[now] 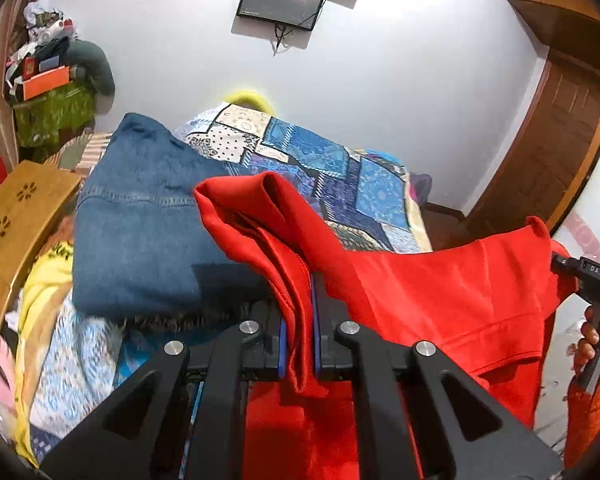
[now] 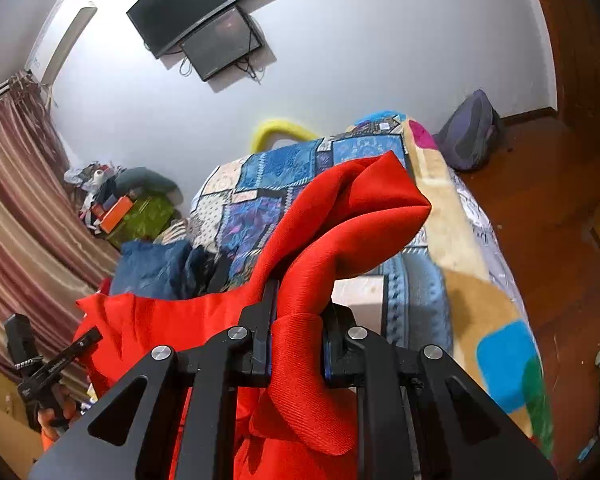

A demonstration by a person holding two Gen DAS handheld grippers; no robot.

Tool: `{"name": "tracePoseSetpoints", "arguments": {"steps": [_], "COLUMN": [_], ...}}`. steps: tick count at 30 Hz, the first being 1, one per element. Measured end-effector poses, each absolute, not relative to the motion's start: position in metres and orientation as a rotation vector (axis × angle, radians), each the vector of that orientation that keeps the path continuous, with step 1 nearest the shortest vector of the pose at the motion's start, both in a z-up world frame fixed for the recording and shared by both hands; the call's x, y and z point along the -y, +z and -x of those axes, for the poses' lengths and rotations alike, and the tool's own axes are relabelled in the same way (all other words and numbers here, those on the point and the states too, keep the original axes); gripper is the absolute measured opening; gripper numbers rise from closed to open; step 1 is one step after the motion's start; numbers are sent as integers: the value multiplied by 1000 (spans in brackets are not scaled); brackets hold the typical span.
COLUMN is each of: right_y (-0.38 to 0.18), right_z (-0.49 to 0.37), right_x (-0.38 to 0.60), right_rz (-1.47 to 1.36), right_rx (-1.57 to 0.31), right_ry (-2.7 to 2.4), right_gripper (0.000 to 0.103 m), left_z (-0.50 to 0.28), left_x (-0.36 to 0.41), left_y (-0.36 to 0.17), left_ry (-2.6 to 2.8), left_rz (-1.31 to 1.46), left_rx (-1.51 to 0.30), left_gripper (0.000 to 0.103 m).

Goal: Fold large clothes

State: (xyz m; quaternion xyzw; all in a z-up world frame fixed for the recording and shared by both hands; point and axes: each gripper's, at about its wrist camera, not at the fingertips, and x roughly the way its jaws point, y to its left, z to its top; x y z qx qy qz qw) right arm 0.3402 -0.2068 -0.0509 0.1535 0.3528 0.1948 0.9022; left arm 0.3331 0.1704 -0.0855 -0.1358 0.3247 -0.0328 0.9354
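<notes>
A large red garment [image 1: 440, 284] hangs stretched between my two grippers above the bed. My left gripper [image 1: 299, 320] is shut on a bunched fold of it. My right gripper [image 2: 298, 332] is shut on another bunched corner of the red garment [image 2: 340, 216]. The cloth sags between them and drops below both cameras. The right gripper's handle and the hand on it show at the right edge of the left wrist view. The left gripper's handle shows at the lower left of the right wrist view.
A folded denim garment [image 1: 140, 232] lies on the bed's blue patchwork quilt [image 1: 332, 168]. A carved wooden headboard [image 1: 16, 216] stands at left. A cluttered pile [image 1: 52, 80] sits by the striped curtain [image 2: 24, 216]. Two screens [image 2: 204, 20] hang on the wall. A backpack [image 2: 468, 132] lies on the wooden floor.
</notes>
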Motion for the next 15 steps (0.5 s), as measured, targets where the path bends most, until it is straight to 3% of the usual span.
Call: {"name": "tracePoseSetpoints", "arguments": {"steps": [9,15], "right_y": [-118,-165], "right_z": [-405,-423], "right_x": [208,219], "right_rz": [-295,-312], "right_rx": [-883,-991], "right_ry": [298,231], "right_gripper": [15,15], "left_z": [-400,-405], "left_x": [-186,-197], "left_y": [-148,-174], "left_ry": [21,16], "left_rz": [251,295], "left_rx": [-780,-831], "left_gripper": [8,10]}}
